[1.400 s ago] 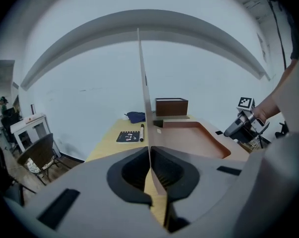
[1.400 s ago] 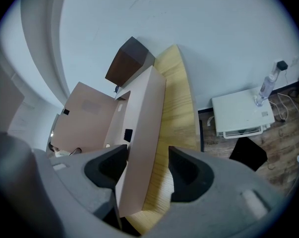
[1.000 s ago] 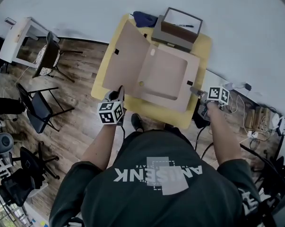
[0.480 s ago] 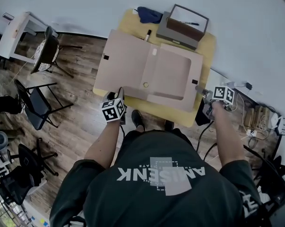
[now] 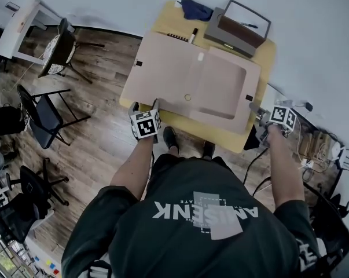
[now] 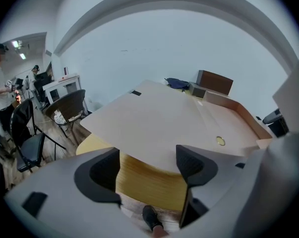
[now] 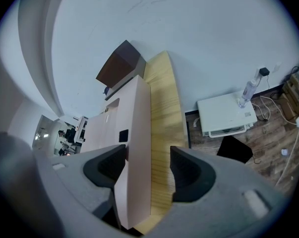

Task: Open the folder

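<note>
The left gripper [image 6: 148,163] has just been opening its jaws. They stand apart and pinch nothing, right at the near edge of the folder [image 5: 188,86]. The right gripper [image 7: 148,170] has its jaws apart around the folder's right edge. The folder lies open and flat on the table [image 5: 220,136].

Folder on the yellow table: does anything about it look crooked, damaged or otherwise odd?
Nothing looks damaged or spilled. The folder is spread open on the table, but its left cover does not seem to lie flat: in the left gripper view its near edge hangs a little above the tabletop.
</note>
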A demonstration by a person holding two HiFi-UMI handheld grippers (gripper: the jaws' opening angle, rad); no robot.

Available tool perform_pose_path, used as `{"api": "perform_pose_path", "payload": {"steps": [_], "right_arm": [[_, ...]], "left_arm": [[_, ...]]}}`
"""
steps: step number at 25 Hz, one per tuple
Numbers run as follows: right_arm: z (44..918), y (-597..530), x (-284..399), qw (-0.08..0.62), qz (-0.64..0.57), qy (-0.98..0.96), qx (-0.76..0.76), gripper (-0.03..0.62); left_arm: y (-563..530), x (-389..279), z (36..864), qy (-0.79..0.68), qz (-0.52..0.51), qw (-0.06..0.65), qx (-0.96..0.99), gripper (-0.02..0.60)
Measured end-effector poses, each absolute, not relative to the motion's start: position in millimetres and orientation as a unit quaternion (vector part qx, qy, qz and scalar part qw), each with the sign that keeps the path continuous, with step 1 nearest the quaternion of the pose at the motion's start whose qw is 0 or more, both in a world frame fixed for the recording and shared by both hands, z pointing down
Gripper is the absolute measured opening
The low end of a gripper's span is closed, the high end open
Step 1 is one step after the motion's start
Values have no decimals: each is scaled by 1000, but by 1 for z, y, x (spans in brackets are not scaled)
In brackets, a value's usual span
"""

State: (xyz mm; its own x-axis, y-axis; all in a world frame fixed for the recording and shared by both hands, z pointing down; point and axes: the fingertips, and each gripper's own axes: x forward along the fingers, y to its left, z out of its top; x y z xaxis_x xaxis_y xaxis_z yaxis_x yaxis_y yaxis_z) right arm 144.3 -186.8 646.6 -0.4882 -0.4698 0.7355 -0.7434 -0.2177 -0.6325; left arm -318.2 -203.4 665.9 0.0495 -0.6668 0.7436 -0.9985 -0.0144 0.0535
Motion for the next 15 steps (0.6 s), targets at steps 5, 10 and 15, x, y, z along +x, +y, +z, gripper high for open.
{"api": "perform_pose_path", "payload": {"steps": [5, 10, 15], "right_arm": [[648, -187, 143, 114, 605, -609, 500, 273], [649, -187, 142, 117, 604, -608, 501, 273], [649, -187, 138, 118, 606, -612, 494, 273]], "left_arm": [[-206, -329, 676, -650, 295, 286, 640, 393], [-210, -332, 673, -652, 296, 269, 644, 410], [-211, -334, 669, -660, 315, 237, 640, 419]]}}
